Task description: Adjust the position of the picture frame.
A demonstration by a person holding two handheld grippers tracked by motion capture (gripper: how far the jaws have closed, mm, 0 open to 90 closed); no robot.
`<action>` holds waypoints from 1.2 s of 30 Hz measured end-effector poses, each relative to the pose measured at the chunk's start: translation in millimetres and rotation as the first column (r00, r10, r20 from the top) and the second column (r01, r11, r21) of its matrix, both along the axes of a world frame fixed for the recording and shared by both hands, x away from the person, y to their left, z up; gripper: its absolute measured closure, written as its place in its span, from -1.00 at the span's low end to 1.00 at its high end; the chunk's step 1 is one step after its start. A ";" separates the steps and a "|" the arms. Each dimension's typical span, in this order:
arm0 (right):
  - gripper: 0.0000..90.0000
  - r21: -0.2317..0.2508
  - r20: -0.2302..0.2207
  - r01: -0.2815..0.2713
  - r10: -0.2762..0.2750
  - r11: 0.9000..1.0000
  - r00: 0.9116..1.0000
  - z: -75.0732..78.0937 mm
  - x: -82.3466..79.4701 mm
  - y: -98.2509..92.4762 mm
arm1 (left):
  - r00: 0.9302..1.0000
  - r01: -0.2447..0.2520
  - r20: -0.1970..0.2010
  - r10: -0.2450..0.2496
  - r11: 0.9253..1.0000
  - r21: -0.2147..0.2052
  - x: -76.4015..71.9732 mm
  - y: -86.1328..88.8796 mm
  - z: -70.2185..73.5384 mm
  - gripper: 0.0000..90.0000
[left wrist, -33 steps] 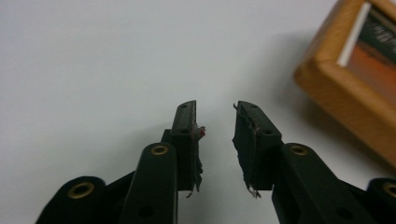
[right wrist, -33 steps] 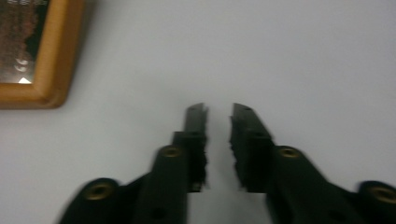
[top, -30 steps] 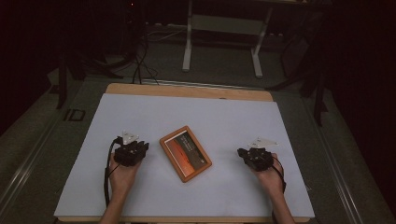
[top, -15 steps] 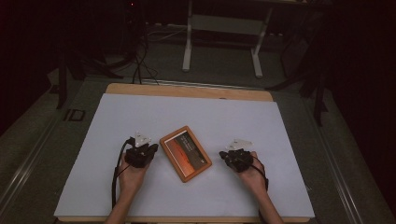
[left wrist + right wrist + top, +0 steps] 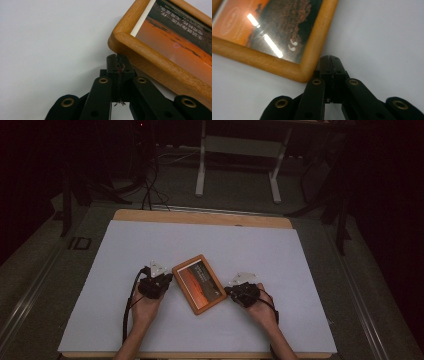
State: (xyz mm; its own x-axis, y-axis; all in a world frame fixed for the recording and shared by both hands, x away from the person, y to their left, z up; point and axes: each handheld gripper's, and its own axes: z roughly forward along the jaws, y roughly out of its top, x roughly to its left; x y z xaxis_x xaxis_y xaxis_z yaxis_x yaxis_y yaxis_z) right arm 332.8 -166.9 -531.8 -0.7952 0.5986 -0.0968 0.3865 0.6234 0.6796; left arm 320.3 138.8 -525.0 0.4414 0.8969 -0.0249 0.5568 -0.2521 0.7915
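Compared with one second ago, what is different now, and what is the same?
Both hands moved inward: the left gripper now sits at the left side of the wooden picture frame, the right gripper at its right side. Both are shut, with nothing between the jaws. The frame lies unmoved on the white sheet.

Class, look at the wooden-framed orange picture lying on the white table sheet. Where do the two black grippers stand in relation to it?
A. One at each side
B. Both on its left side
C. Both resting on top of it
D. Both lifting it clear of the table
A: the left gripper sits at one long edge of the wooden-framed orange picture and the right gripper at the opposite edge, jaws shut, frame flat on the white table sheet.
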 end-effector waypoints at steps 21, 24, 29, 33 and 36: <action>1.00 -0.120 -0.004 -0.128 0.129 0.984 0.992 8.0 -37.6 -1.0 | 0.987 0.160 0.004 -0.160 0.987 0.001 4.8 -37.9 -6.9 0.99; 1.00 -0.115 -0.010 -0.136 0.135 0.984 0.991 9.8 -39.2 -3.2 | 0.986 0.166 -0.001 -0.166 0.986 -0.005 1.9 -40.8 -6.2 0.99; 1.00 -0.096 -0.022 -0.124 0.122 0.988 0.992 10.4 -36.7 -8.0 | 0.982 0.187 -0.006 -0.188 0.982 -0.025 -7.8 -42.7 -3.5 0.99; 1.00 -0.086 -0.029 -0.108 0.106 0.990 0.994 11.1 -34.5 -12.0 | 0.974 0.225 -0.022 -0.225 0.974 -0.015 -22.7 -46.6 -1.5 0.99; 1.00 -0.076 -0.038 -0.099 0.097 0.992 0.995 11.7 -32.0 -17.0 | 0.968 0.249 -0.024 -0.248 0.969 0.004 -30.9 -50.8 0.6 0.99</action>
State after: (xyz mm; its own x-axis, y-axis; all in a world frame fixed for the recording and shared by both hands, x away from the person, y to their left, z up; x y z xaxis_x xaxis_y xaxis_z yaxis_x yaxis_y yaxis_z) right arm 300.7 -183.9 -520.1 -0.8532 0.5094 -0.1119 0.3429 0.7096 0.6155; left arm 289.4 88.1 -524.5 0.6499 0.7594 -0.0318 0.4943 -0.3906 0.7766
